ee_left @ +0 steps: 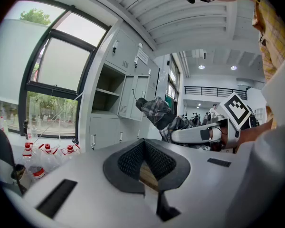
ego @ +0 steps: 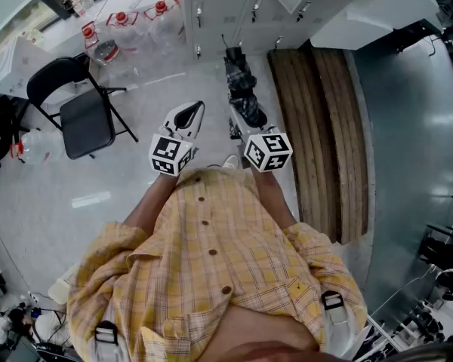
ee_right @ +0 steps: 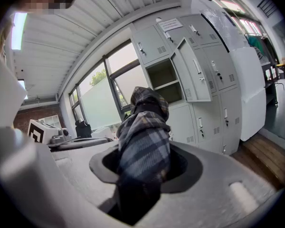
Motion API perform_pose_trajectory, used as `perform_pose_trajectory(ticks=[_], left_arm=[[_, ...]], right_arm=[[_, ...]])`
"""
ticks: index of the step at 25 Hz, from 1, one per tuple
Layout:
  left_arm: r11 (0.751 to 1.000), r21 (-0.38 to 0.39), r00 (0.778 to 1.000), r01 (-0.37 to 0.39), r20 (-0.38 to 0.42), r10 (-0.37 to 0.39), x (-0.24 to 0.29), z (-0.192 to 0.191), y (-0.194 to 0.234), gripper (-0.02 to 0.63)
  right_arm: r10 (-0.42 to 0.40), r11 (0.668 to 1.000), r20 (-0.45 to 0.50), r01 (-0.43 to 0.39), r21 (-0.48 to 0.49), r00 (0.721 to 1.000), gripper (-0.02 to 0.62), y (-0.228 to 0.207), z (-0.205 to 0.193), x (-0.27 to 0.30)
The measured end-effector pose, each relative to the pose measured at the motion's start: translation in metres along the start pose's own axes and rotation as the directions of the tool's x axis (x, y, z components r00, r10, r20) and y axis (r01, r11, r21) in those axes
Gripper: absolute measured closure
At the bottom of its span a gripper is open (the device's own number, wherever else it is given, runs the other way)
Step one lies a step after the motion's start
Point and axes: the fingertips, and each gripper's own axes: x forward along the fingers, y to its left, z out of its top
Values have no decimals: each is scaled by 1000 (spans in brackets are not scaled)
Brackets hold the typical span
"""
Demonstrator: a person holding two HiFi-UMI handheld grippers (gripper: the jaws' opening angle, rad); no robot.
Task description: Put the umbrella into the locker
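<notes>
My right gripper (ee_right: 145,161) was clamped on the folded plaid umbrella (ee_right: 145,144). The umbrella filled the space between the jaws and stuck out ahead of them, its far end toward the lockers. My left gripper (ee_left: 143,144) was closed with nothing in it and hung just beside the right one.

The open locker compartment (ee_right: 164,82) stood ahead of the umbrella's far end and higher up, well apart from it. Its door (ee_right: 192,70) was swung out to the right. Only pale floor (ego: 174,81) lay between me and the locker bank (ego: 226,6).

A wooden platform (ego: 325,127) ran along the floor on the right. A black folding chair (ego: 83,115) stood off to the left, with red-capped water bottles (ego: 140,21) near the window beyond it. All of these were to the side of the line from umbrella to compartment.
</notes>
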Motion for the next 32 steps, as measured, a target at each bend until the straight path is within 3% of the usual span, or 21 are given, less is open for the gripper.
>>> perform_pose_trajectory(ticks=[21,32], left_arm=[[999,-8,998,-46,-32,46,8,-10,-14,601],[989,16,988,-147,-48,148,11,-17,-27,601]], right_arm=[[31,999,5,-31,-12,999,411,-19,-1,-1],[99,995,18,-98,-23,995,411,-36,1,-6]])
